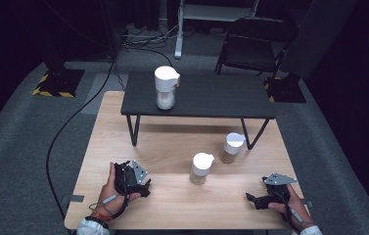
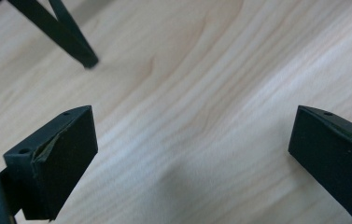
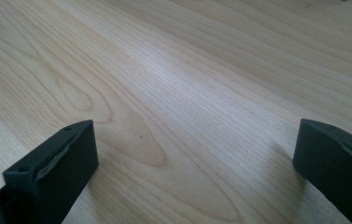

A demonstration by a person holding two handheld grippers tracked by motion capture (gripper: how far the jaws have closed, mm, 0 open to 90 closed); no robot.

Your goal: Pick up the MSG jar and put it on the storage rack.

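Pale wooden tabletop carries two white-lidded jars; the nearer jar stands between the left gripper and right gripper, both spread wide and empty. A careless sideways reach could topple it.

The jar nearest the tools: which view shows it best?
The high view: the nearest jar stands whole on the wooden table, between left tool and right tool. Both gripper views face bare wood instead.
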